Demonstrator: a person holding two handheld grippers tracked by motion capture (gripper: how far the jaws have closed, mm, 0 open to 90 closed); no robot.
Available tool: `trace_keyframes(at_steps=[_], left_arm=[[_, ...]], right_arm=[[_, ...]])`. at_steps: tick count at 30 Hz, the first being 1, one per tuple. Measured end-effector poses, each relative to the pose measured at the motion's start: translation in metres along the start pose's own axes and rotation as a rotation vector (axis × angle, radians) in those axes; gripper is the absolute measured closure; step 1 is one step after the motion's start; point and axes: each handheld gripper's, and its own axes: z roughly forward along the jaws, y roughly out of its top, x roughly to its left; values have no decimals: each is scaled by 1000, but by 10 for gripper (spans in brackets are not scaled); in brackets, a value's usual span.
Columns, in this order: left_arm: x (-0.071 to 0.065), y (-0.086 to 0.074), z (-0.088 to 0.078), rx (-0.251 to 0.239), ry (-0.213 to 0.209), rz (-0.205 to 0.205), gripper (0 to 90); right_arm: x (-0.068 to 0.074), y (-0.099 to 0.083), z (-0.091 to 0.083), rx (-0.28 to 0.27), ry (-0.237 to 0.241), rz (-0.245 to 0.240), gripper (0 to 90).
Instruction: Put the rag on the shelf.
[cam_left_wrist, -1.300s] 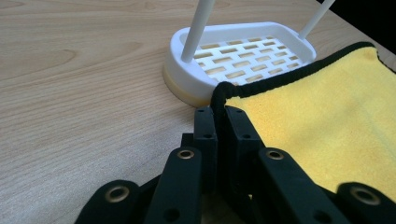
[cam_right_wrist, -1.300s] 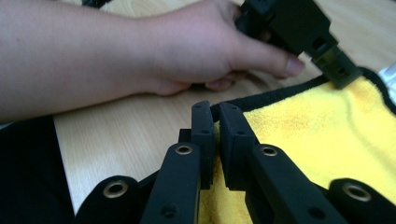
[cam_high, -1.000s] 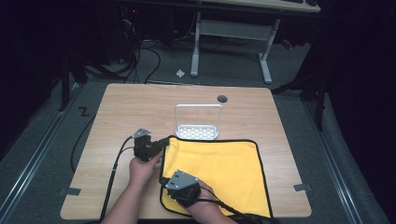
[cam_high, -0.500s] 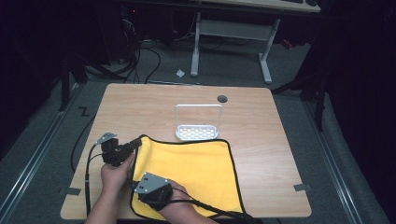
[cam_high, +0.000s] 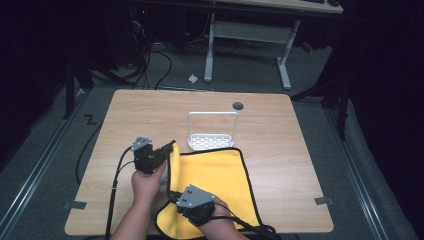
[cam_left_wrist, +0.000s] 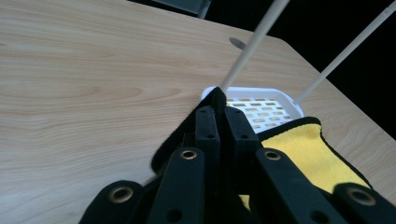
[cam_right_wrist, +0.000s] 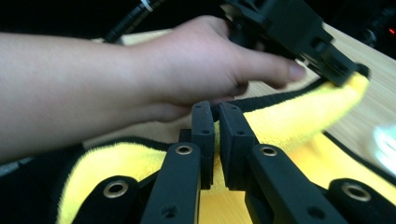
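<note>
A pale wood-grain worktop (cam_high: 280, 165) with rounded corners carries everything here. Across its near half lies a bright yellow microfibre cloth with black piped edging (cam_high: 220, 175), its left edge lifted off the wood and folded over towards the right, so that a raised ridge runs from the far left corner down to the near edge. Just beyond the cloth's far edge, touching or nearly touching it, stands a small white perforated plastic tray with a tall white wire loop handle (cam_high: 212, 142), upright. The left tool (cam_high: 171, 147), held in the person's left hand (cam_high: 147, 182), has its jaws pressed together on the far left corner of the cloth; in the left gripper view the black edging (cam_left_wrist: 217, 95) pokes out from between the tips. The right tool (cam_right_wrist: 215, 109), in the right hand near the front edge of the worktop, pinches the same lifted edge closer to the person, with yellow pile on both sides of its closed jaws.
</note>
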Motion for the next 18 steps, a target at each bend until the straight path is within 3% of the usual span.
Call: trace_keyframes(at_steps=[4, 11, 18], left_arm=[[-14, 0, 14, 12, -8, -8, 854], [-39, 0, 35, 43, -12, 34, 853], [-61, 5, 50, 57, -26, 71, 853]], right_arm=[[-17, -19, -20, 11, -39, 31, 858], [-39, -50, -50, 41, -100, 78, 857], [-55, -67, -71, 40, -137, 116, 857]])
